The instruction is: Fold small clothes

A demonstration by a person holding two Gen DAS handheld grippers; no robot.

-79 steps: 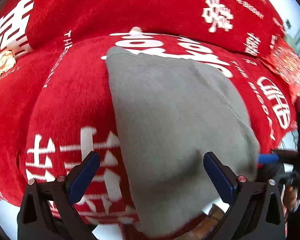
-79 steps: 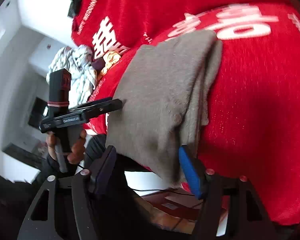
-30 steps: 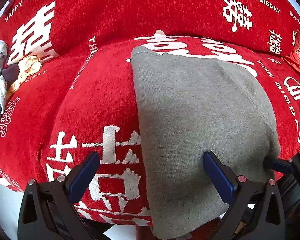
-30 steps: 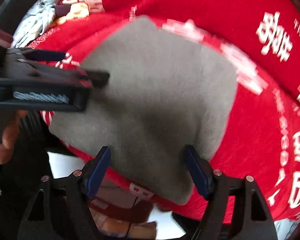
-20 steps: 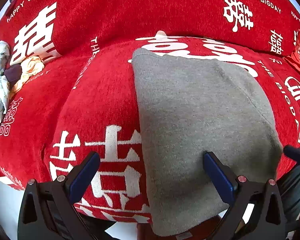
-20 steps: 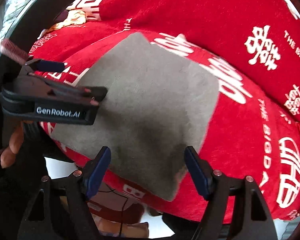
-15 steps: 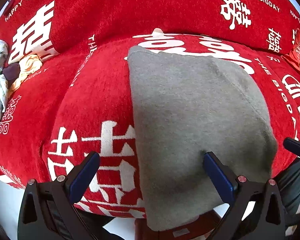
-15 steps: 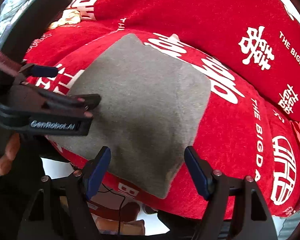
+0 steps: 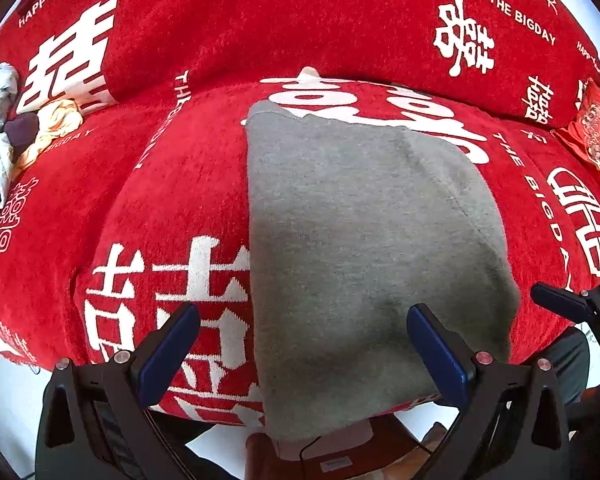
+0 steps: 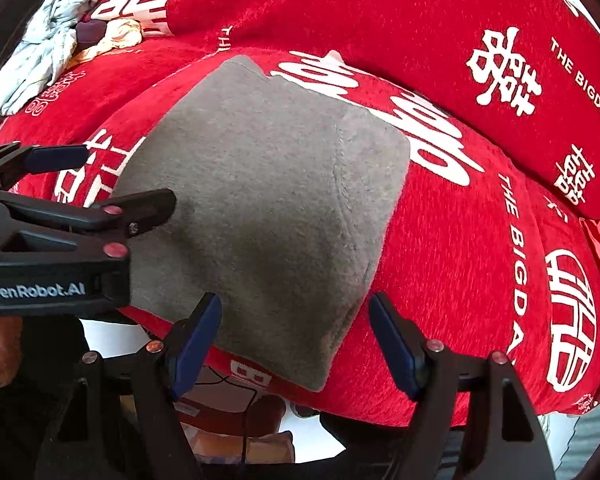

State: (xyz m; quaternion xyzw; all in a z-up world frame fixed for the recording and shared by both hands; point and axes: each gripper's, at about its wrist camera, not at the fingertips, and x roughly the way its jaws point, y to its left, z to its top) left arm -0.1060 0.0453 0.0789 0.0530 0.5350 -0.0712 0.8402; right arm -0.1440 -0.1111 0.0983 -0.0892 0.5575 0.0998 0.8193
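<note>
Grey folded garment (image 9: 364,248) lies flat on the red sofa cover (image 9: 172,184), centre frame, long axis running away from both tools, left tool (image 9: 304,344) and right tool (image 10: 296,344) both spread apart, empty, hovering over its near edge.

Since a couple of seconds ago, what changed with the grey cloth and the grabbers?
The right gripper, which pinched the folded grey knitted cloth at its near edge, has let go and now hovers open. The cloth now lies flat. The left gripper stayed open, and the red patterned sofa cover is unchanged.
</note>
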